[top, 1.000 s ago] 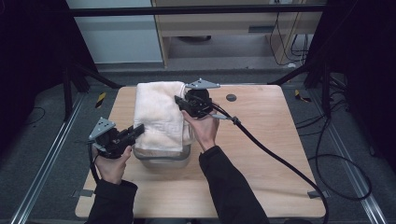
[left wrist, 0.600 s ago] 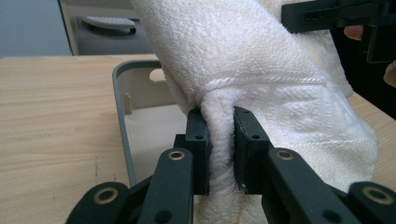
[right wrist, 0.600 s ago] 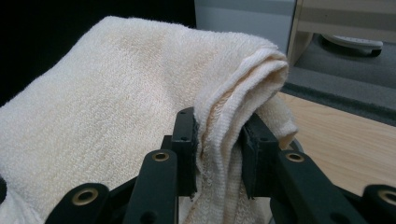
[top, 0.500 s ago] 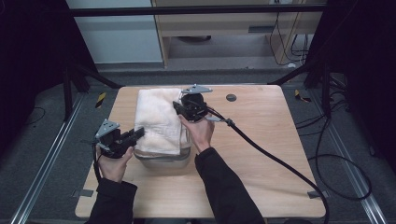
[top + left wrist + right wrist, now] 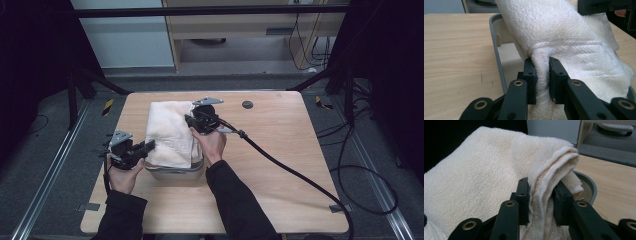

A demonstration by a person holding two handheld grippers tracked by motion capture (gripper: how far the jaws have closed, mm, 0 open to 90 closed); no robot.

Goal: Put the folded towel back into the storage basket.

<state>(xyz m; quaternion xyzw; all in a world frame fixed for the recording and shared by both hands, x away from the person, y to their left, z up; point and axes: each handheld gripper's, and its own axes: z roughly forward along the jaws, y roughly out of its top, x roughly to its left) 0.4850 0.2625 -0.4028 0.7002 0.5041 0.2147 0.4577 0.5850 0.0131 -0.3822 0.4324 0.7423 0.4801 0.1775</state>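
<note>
A folded cream towel (image 5: 170, 131) hangs over a grey bin (image 5: 175, 172) at the middle of the table. My left gripper (image 5: 148, 145) is shut on the towel's near left edge; in the left gripper view its jaws pinch a fold of towel (image 5: 542, 75) just above the bin's rim (image 5: 495, 47). My right gripper (image 5: 191, 120) is shut on the towel's far right edge, and in the right gripper view several layers of towel (image 5: 541, 195) are squeezed between its jaws, with the bin's rim (image 5: 590, 183) behind. The towel is lifted and covers most of the bin's opening.
The wooden table (image 5: 280, 165) has bare room to the right and in front. A thick black cable (image 5: 295, 172) trails from the right gripper across the table to its right front corner. A small dark round disc (image 5: 247, 104) sits near the far edge.
Both grippers have carried the towel leftward and toward the near side, and the right gripper has come down closer to the bin. Both stay shut on the towel.
</note>
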